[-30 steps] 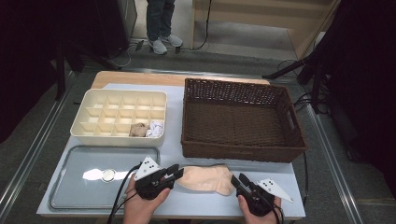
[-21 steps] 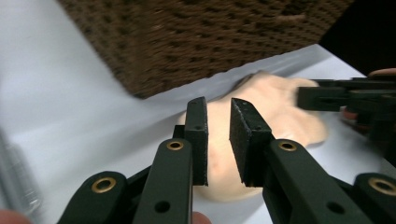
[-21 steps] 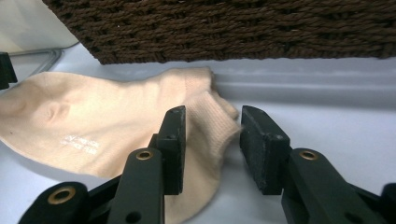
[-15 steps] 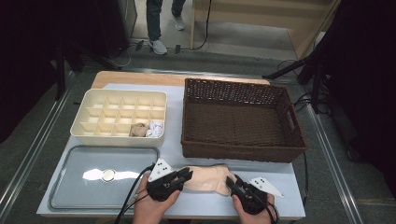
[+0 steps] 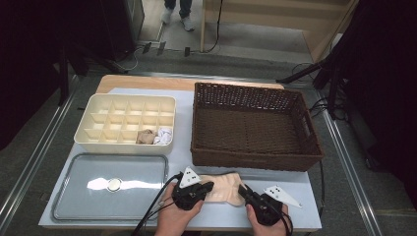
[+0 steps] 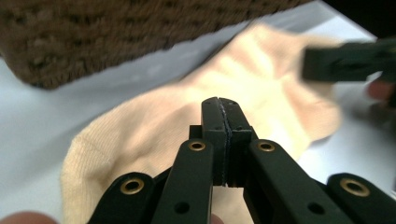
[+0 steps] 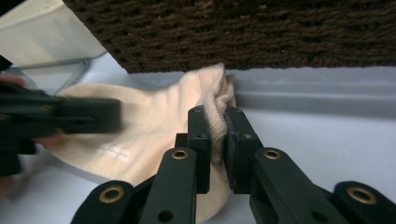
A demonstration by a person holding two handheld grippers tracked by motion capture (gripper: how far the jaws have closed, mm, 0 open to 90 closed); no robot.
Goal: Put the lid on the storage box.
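One cream sock (image 5: 222, 187) flat on the worktop (image 5: 182, 147) near edge, just near of one wicker basket (image 5: 253, 125), right gripper (image 7: 215, 122) jaws pinching its bunched right end, left gripper (image 6: 221, 105) jaws closed over its left part, grip unclear, one divided box (image 5: 125, 123), one tray (image 5: 110, 191).

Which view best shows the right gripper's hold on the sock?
The right gripper view: the right gripper pinches a fold of sock. The high view shows it small; the left gripper view, a blurred shape.
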